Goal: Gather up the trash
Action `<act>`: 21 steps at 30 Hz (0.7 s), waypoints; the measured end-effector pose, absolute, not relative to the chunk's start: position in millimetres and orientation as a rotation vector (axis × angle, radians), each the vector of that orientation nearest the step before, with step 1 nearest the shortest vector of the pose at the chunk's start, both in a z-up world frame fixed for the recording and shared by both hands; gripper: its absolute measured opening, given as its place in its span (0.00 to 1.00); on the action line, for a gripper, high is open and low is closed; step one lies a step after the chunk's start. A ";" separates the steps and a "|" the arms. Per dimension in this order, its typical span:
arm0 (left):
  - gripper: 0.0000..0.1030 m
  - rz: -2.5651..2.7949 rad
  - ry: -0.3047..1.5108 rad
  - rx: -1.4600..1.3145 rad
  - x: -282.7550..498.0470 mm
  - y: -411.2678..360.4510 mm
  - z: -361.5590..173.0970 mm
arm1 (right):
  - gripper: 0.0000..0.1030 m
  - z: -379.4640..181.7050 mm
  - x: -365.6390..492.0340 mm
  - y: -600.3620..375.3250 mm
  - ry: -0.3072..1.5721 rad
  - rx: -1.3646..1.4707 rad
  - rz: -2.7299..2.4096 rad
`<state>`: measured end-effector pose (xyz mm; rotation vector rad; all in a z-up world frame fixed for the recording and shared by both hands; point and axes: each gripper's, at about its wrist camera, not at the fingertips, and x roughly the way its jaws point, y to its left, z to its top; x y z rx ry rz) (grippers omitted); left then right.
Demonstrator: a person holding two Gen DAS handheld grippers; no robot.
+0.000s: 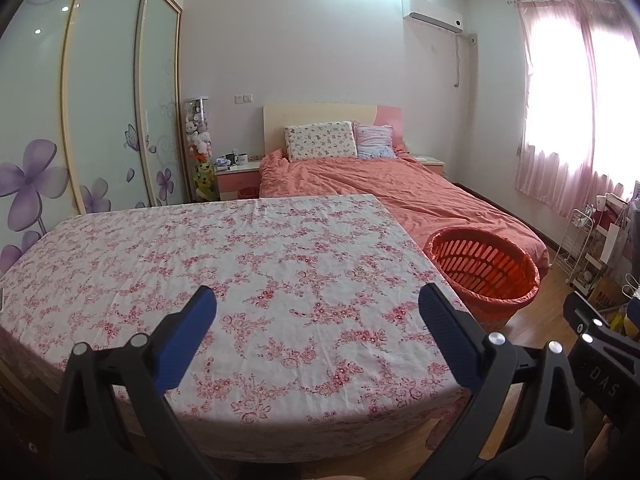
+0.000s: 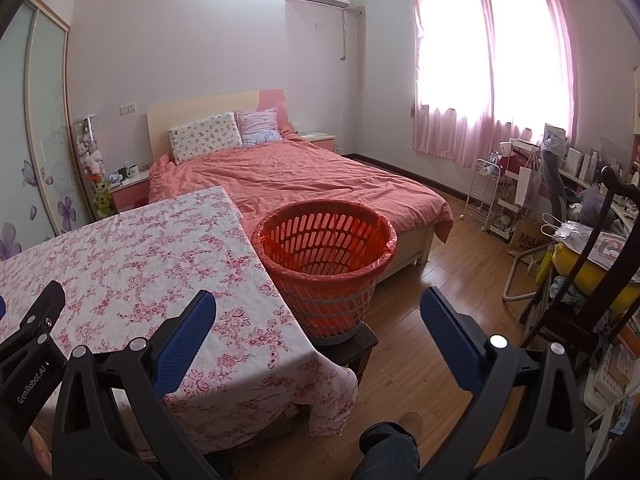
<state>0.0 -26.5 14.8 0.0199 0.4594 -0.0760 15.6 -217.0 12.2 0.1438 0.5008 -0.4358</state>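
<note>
A red plastic trash basket point(image 2: 326, 264) lined with a red bag stands on a small dark stool point(image 2: 362, 342) at the right end of the table; it also shows in the left wrist view point(image 1: 486, 274). The table point(image 1: 224, 280) wears a pink floral cloth, and I see no trash on it. My left gripper point(image 1: 318, 312) is open and empty above the table's near half. My right gripper point(image 2: 318, 314) is open and empty, just in front of the basket, over the table's right corner point(image 2: 160, 264).
A bed point(image 2: 304, 178) with a salmon cover lies behind the table. A wardrobe point(image 1: 104, 120) lines the left wall. A white wire rack point(image 2: 486, 196), a cluttered desk and a chair point(image 2: 580, 264) fill the right side. Wooden floor point(image 2: 436, 264) lies between. The person's leg point(image 2: 390, 452) shows below.
</note>
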 end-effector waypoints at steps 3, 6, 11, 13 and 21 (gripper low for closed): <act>0.96 -0.076 0.464 0.018 1.1 -26.1 14.2 | 0.98 13.4 16.4 -218.0 0.497 0.146 -0.437; 0.96 -0.073 0.468 0.014 2.4 -25.8 13.3 | 0.98 12.9 16.2 -217.7 0.496 0.146 -0.437; 0.96 -0.069 0.472 0.011 3.5 -25.0 12.3 | 0.98 12.8 16.8 -218.0 0.498 0.145 -0.439; 0.96 -0.068 0.475 0.008 4.6 -24.3 12.2 | 0.98 13.6 17.8 -219.3 0.500 0.147 -0.440; 0.96 -0.069 0.476 0.007 5.3 -24.6 12.2 | 0.98 14.5 18.5 -221.4 0.498 0.148 -0.439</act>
